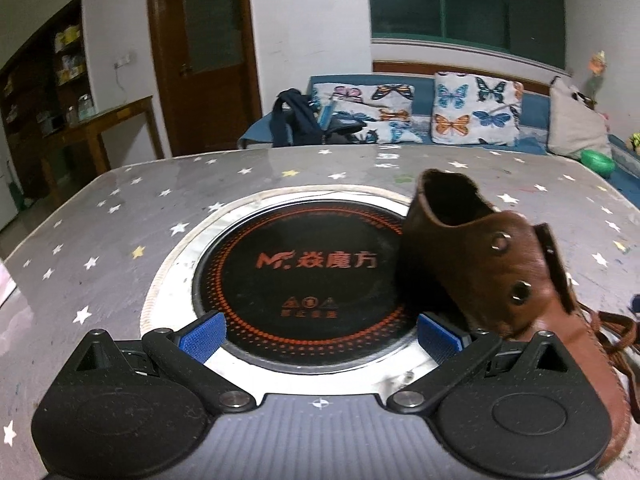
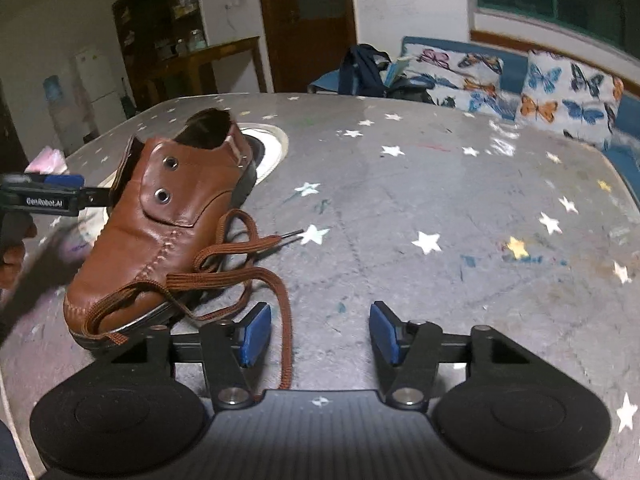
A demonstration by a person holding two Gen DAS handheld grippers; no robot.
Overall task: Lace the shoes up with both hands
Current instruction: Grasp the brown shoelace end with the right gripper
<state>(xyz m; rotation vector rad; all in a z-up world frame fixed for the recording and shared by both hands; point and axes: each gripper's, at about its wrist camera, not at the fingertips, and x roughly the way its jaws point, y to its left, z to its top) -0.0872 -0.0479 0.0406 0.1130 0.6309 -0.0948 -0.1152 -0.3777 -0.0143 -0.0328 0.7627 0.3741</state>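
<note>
The brown leather shoe point(image 2: 168, 216) sat on the grey star-patterned table point(image 2: 440, 184), its heel end over the rim of the round black cooktop point(image 1: 312, 268) set into the tabletop, its toe toward the near edge. 2 metal eyelets point(image 2: 163, 196) showed on its side flap, both without lace through them. The brown lace point(image 2: 240, 276) lay loose in loops across the toe and on the table just right of the shoe, with one strand trailing toward the near edge, between the right gripper's point(image 2: 318, 334) blue pads point(image 2: 256, 334). Those jaws stood apart, and the pads did not press on the strand. The left gripper point(image 1: 320, 334) hung over the near rim of the cooktop, just left of the shoe, its jaws wide apart with nothing between them. Beyond the far edge of the table stood a blue sofa point(image 1: 536, 112) with butterfly cushions point(image 1: 476, 108) and a dark wooden door point(image 1: 208, 52).
</note>
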